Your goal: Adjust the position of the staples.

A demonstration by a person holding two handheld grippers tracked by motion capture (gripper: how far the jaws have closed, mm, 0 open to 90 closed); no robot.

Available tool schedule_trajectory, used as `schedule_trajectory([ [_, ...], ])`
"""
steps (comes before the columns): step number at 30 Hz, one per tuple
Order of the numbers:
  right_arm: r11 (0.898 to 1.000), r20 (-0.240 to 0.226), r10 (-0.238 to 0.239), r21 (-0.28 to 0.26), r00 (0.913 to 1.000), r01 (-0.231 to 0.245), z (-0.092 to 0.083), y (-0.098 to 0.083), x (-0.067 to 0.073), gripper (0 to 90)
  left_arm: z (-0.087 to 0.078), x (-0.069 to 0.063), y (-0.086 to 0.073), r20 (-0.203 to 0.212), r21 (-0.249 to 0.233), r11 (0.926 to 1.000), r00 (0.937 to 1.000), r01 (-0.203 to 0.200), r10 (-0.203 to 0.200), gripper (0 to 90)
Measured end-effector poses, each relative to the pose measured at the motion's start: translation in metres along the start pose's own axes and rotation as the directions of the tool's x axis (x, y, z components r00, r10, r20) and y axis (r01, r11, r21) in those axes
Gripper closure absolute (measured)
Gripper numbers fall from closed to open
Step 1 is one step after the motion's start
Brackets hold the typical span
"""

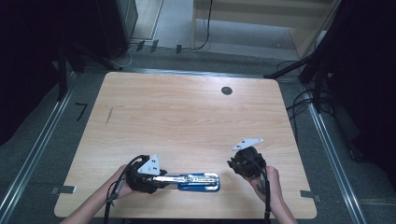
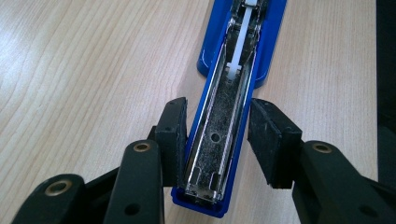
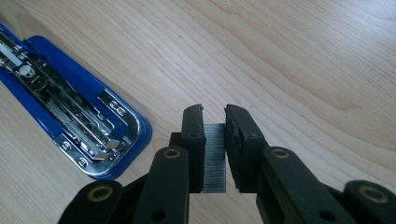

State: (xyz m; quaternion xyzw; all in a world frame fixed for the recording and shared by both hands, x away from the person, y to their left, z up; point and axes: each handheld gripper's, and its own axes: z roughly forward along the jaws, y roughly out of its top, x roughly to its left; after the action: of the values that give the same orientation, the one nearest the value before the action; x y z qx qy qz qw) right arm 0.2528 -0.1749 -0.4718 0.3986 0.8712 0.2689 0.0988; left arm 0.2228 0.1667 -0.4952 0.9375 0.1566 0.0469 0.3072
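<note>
While the left gripper (image 2: 217,140) clamps the opened blue stapler (image 2: 224,140), the right gripper (image 3: 215,135) beside it pinches a staple strip (image 3: 215,158); misalignment risks the strip jamming or breaking.

The left hand-held gripper (image 1: 159,177) is held low and level at the near left, its jaws pointed rightward and clamped on the sides of a blue stapler's (image 2: 224,140) open magazine. The right hand-held gripper (image 1: 240,161) is raised and tilted leftward, its jaws pinched on a strip of staples (image 3: 215,158). Both forearms are extended from the near edge.
</note>
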Motion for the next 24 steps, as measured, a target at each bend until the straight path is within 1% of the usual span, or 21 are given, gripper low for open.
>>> schedule_trajectory([
  [6,1.0,-0.014,-0.02,-0.007,0.9997,0.02,0.0,0.001,0.003,79.6,0.0,0.0,0.0,0.0,-0.002,1.0,1.0,0.0,0.0,58.6],
  [8,1.0,-0.014,-0.021,-0.006,0.9997,0.021,-0.001,0.002,0.004,79.6,0.0,0.0,0.0,0.0,-0.003,1.0,1.0,-0.001,0.001,58.6],
  [9,0.999,-0.021,-0.031,-0.008,0.9993,0.031,-0.001,0.003,0.005,79.6,0.0,0.0,-0.001,-0.001,-0.003,1.0,1.0,0.0,0.0,58.6],
  [14,0.999,-0.03,-0.047,-0.015,0.9984,0.047,-0.001,0.004,0.007,79.6,0.0,0.0,-0.001,-0.003,-0.004,1.0,1.0,-0.003,0.003,58.6],
  [17,0.999,-0.038,-0.048,-0.013,0.9981,0.048,-0.001,0.005,0.009,79.6,0.0,0.0,-0.001,-0.002,-0.004,1.0,1.0,-0.003,0.003,58.6],
  [20,0.997,-0.052,-0.072,-0.022,0.9961,0.071,-0.002,0.006,0.01,79.6,0.0,0.0,0.0,0.001,0.002,1.0,1.0,-0.005,0.005,58.6],
  [23,0.997,-0.056,-0.074,-0.023,0.9957,0.073,-0.003,0.006,0.012,79.6,0.0,0.0,0.0,0.004,-0.001,1.0,1.0,-0.005,0.005,58.6],
  [24,0.996,-0.064,-0.088,-0.027,0.9941,0.086,-0.003,0.005,0.013,79.6,0.001,0.0,0.0,0.005,-0.002,1.0,1.0,-0.007,0.007,58.6],
])
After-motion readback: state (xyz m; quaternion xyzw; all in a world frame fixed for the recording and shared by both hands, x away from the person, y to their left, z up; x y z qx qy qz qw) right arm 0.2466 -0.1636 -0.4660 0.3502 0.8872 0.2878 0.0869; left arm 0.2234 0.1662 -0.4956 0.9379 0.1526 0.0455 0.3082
